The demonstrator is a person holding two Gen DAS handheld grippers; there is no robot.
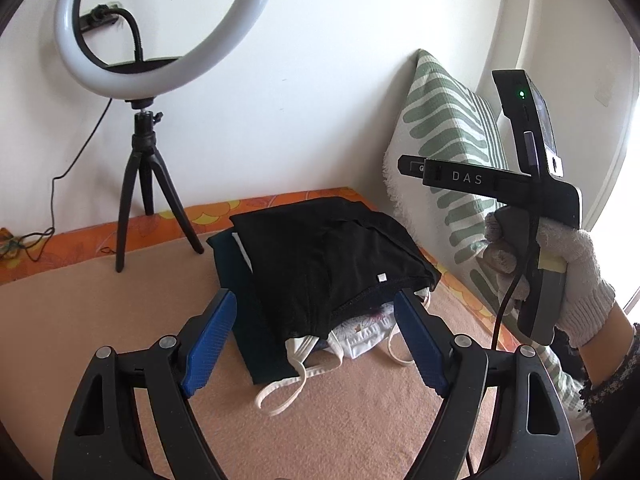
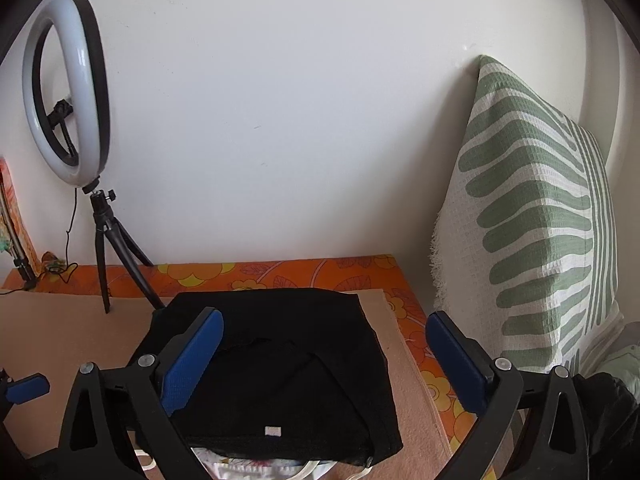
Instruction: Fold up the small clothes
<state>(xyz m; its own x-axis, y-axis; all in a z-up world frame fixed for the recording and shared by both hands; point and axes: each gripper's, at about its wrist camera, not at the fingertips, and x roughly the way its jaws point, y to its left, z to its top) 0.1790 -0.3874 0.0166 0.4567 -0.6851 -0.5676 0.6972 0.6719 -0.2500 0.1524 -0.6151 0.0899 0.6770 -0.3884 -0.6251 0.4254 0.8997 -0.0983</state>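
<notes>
Left wrist view: the left gripper (image 1: 314,340) hangs above the near end of a stack of small clothes, its blue-padded jaws spread wide and holding nothing; the right gripper (image 2: 324,356) likewise stands wide and empty, raised over the right side of the stack, gripped by a hand in a white knit glove (image 1: 576,280).

The stack lies near the far right corner of a peach blanket (image 1: 360,420); on top sits a folded black garment (image 1: 332,256) with a small white tag near its hem; beneath it show a white floral-print garment (image 1: 366,334) with loose white straps (image 1: 288,392) trailing forward, and a dark teal garment (image 1: 236,296) at the bottom, protruding on the left.

Handling, as judged: all pieces are light, soft and limp; they will sag and slide over one another rather than keep shape. The black piece is best pinched at its near hem or a corner, taking one layer only; the straps may snag or drag.

Surface: the blanket appears flat and slightly napped, laid over an orange floral sheet (image 2: 280,272); friction should be fair.

Room: white wall behind; a ring light (image 1: 160,28) on a black tripod (image 1: 148,200) stands at far left, cable trailing; a green-and-white patterned cushion (image 2: 536,216) leans in the right corner.
</notes>
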